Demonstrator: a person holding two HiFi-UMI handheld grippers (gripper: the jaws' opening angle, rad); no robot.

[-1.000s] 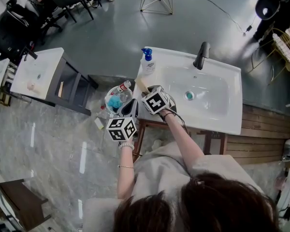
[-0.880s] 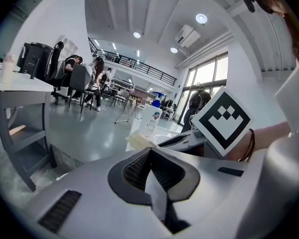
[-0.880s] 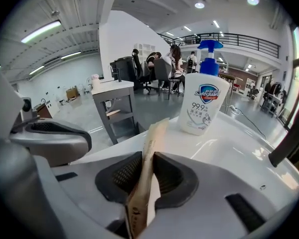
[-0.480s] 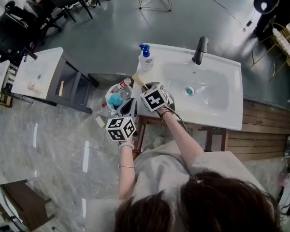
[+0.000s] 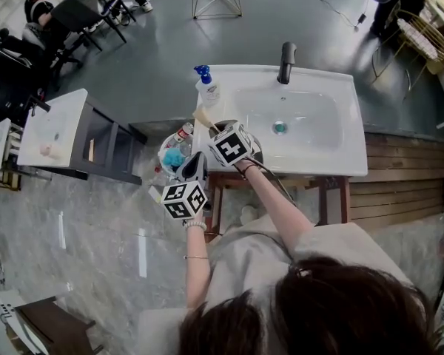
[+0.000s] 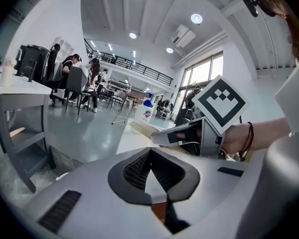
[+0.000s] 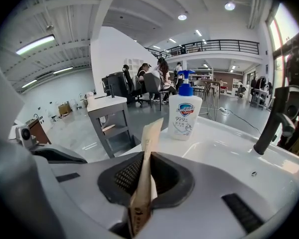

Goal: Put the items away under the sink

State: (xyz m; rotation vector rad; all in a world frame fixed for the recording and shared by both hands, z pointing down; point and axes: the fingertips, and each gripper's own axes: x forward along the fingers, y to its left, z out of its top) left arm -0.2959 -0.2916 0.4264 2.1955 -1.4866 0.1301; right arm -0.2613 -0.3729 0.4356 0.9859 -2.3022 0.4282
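Right claw (image 7: 142,177) clenched on tan packet (image 7: 148,148), centre frame. Left claw (image 6: 150,169) clenched, empty. Soap bottle (image 5: 205,89) upper centre on tabletop (image 5: 333,165). Judging nothing stowed yet.

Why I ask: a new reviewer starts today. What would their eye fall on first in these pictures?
The right tool stands out first, shut on a tan paper packet at the left end of the white sink counter. Just beyond it on that counter stands a soap bottle with a blue pump. The left tool, shut and empty, hangs off the counter's left front corner.
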